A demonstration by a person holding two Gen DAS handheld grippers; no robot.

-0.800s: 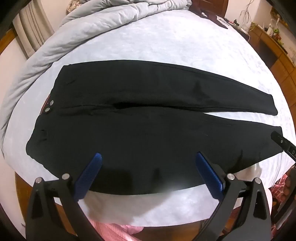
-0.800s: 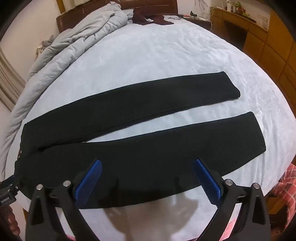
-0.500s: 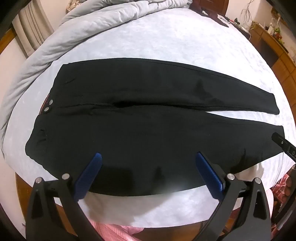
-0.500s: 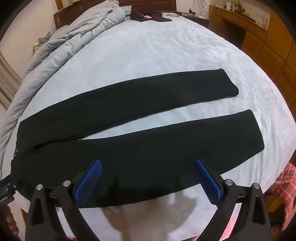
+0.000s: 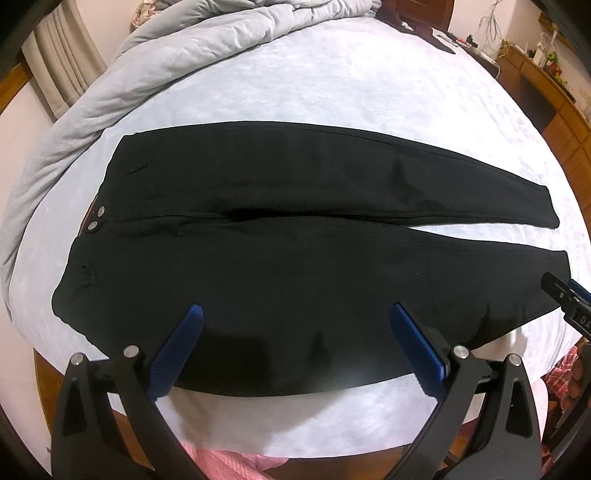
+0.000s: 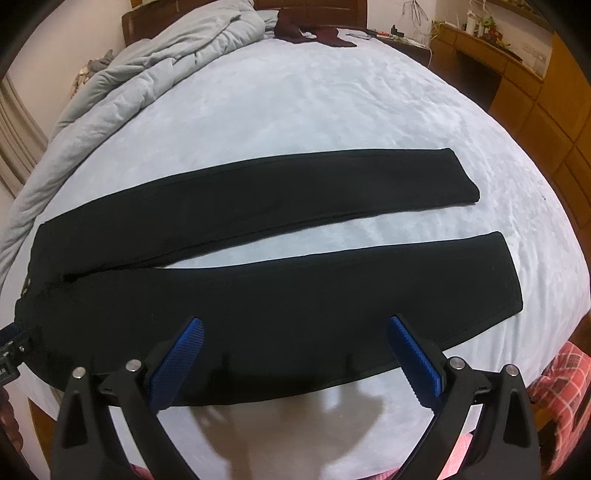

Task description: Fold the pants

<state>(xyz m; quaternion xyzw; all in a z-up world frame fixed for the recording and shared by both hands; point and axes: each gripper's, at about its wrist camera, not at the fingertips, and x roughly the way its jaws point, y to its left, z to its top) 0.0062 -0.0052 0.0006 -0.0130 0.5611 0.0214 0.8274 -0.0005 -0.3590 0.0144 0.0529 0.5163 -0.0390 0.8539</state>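
Black pants (image 5: 280, 229) lie flat on a pale bed sheet (image 5: 332, 85), waistband with two metal buttons (image 5: 96, 218) to the left, legs to the right. In the right wrist view the two legs (image 6: 295, 291) lie spread apart with sheet between them. My left gripper (image 5: 295, 314) is open and empty above the near edge of the hip part. My right gripper (image 6: 295, 328) is open and empty above the near leg. The right gripper's tip shows in the left wrist view (image 5: 565, 299), the left gripper's tip shows in the right wrist view (image 6: 11, 354).
A bunched grey duvet (image 5: 155, 62) lies along the far left of the bed. A dark red garment (image 6: 314, 31) lies at the headboard. Wooden drawers and a desk (image 6: 524, 96) stand to the right. The bed's near edge and my pink checked clothes (image 6: 565, 373) are below.
Both grippers have drawn back and up a little, so the pants sit slightly lower in both views. Both stay open; the pants have not moved.
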